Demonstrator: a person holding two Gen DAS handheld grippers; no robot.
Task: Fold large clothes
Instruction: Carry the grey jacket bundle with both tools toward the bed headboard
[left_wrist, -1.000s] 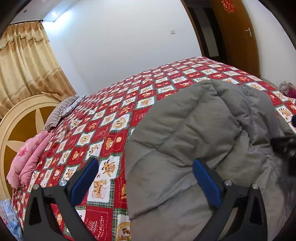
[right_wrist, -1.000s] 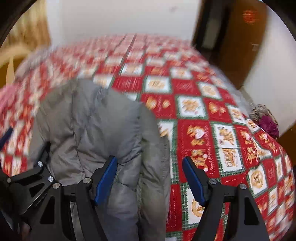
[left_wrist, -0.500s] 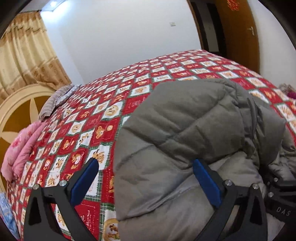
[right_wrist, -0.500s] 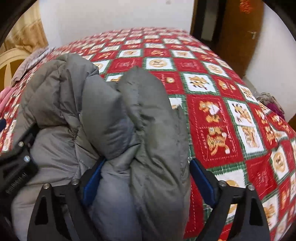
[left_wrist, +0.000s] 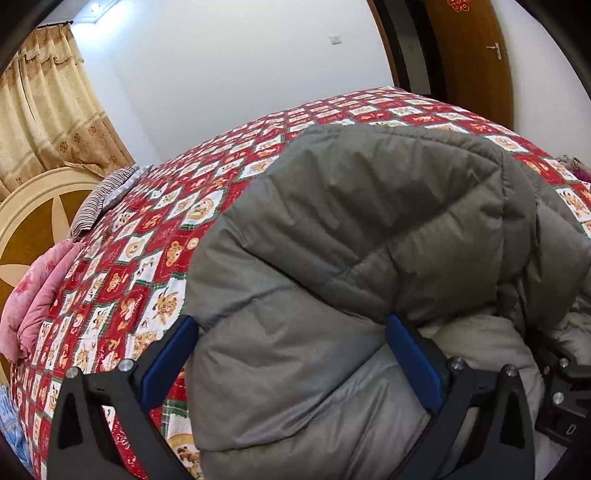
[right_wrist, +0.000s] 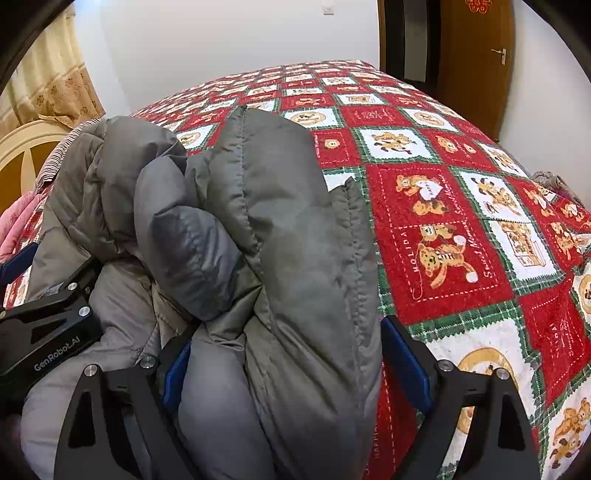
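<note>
Grey padded jacket (right_wrist: 280, 258) lies bunched on the bed's near edge, filling both sets of wide jaws. We cannot tell whether the left gripper (left_wrist: 291, 354) clamps it; the right gripper (right_wrist: 291, 360), just widened, seems loose. We should smooth the fold flat; bedspread (right_wrist: 461, 221) beyond and right offers room.

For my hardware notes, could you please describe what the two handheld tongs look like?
Both tongs, left and right, have black angular frames with triangular cut-outs, silver screw heads and flat blue pads. The right-wrist view shows white "GenRobot.AI" lettering on the left unit's black body.
</note>
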